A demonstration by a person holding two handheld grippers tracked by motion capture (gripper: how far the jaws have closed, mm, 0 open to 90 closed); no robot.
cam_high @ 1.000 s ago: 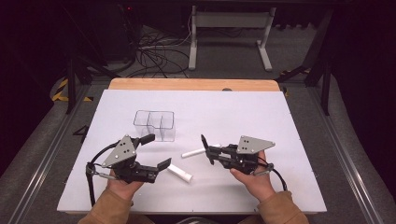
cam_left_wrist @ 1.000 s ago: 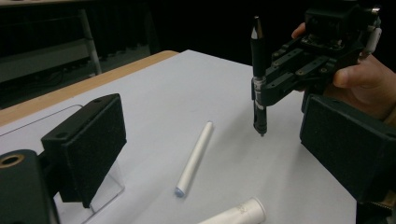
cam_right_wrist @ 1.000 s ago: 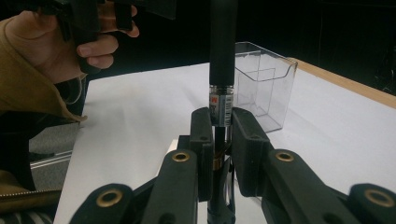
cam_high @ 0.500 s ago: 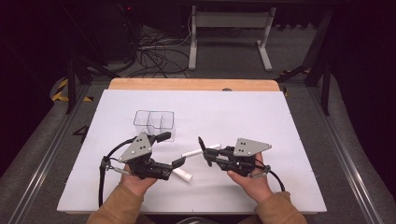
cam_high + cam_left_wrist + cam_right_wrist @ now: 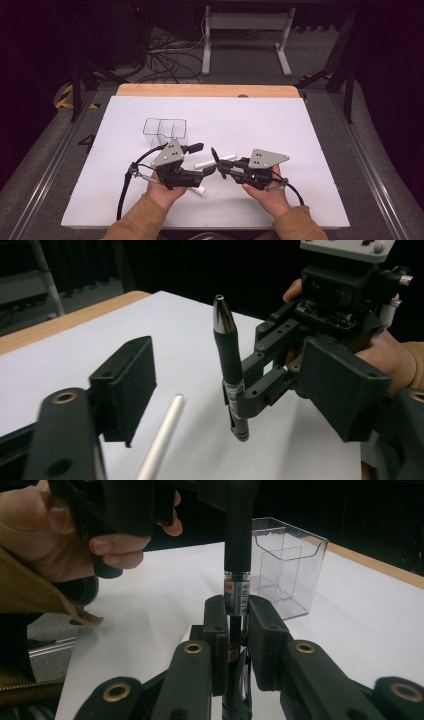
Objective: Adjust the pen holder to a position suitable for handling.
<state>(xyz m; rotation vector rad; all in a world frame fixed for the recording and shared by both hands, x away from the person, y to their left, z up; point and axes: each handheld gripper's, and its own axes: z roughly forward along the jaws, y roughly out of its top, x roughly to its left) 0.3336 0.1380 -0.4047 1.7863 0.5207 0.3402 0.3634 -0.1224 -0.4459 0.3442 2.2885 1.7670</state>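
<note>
My right gripper (image 5: 216, 167) has its jaws clamped tight on the lower barrel of a black marker pen with a tapered silver-grey tip (image 5: 228, 352), and that pen is my landmark. It stands nearly upright over the white table sheet (image 5: 310, 135), tip upward, long axis close to vertical.

My left gripper (image 5: 202, 160) is partly open with nothing between its pads; the jaws have just been closing, yet they grip nothing. In the left gripper view the pen rises between its two black jaws (image 5: 125, 385) and a little beyond them, so it lies straight ahead, with its upper half free above the right gripper's clamp. The left hand is the one placed to take that free end, and I judge the coming move turns on bringing its pads square to the vertical barrel.

A white cylindrical stick (image 5: 215, 161) lies flat on the sheet just behind the pen, another white piece (image 5: 198, 190) lies near the left hand, and a clear plastic compartment box (image 5: 165, 131) stands farther beyond the pen.
</note>
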